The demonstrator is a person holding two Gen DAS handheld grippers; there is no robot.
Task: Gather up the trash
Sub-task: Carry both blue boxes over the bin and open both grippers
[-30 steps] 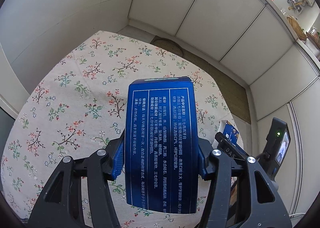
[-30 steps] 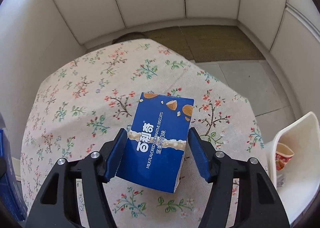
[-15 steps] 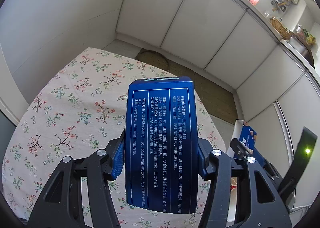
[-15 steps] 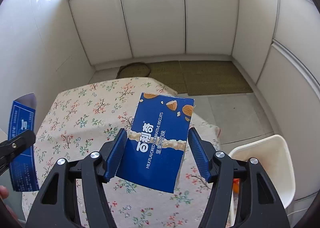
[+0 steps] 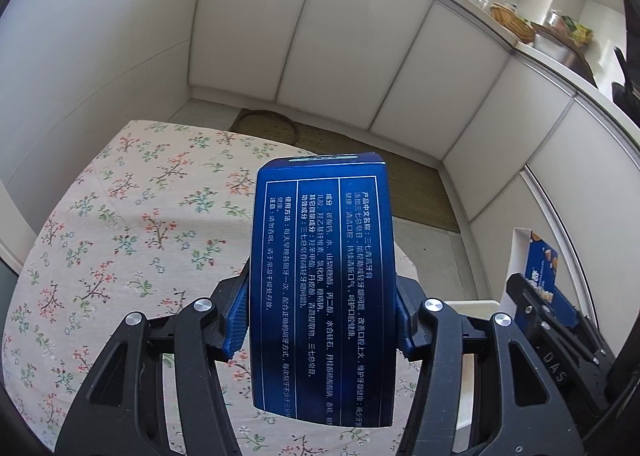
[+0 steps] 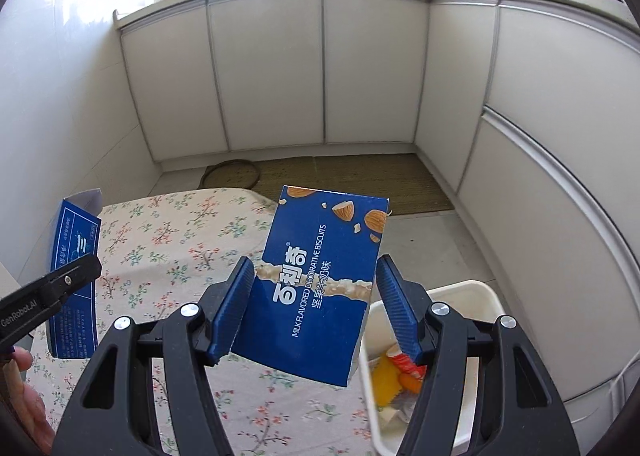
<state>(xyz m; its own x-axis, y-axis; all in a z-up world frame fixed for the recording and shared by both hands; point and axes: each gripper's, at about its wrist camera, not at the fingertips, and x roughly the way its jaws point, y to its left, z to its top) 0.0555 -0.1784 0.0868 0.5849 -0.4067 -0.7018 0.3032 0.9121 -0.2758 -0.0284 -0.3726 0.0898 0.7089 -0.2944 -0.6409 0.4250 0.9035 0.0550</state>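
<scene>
Left wrist view: the left gripper point(image 5: 320, 320) has its jaws clamped on the long sides of a dark blue toothpaste box point(image 5: 322, 284), dead centre of the frame, held up above the floral tabletop point(image 5: 120, 223). The printed panel faces the camera. Over at the right edge you can see the right gripper point(image 5: 554, 320) with the biscuit box point(image 5: 540, 264), and a bit of the white bin point(image 5: 472, 302) peeking out low between the two grippers.

Right wrist view: the right gripper point(image 6: 314, 310) carries the blue almond biscuit box point(image 6: 324, 284), tilted a little, in the middle of the frame. The left blue pad is against the box; the right pad looks to stand slightly off the edge, so I can't tell how firmly the jaws are pinching it. The white bin point(image 6: 468, 290) sits lower right with orange and yellow wrappers point(image 6: 396, 372) already inside. The left gripper point(image 6: 52, 292) and its toothpaste box point(image 6: 74, 284) show at the left edge.

Both are thin cardboard, probably empty and super light, so they'd crush if squeezed hard. Gripping across the narrow sides near the middle seems like the right call.
</scene>
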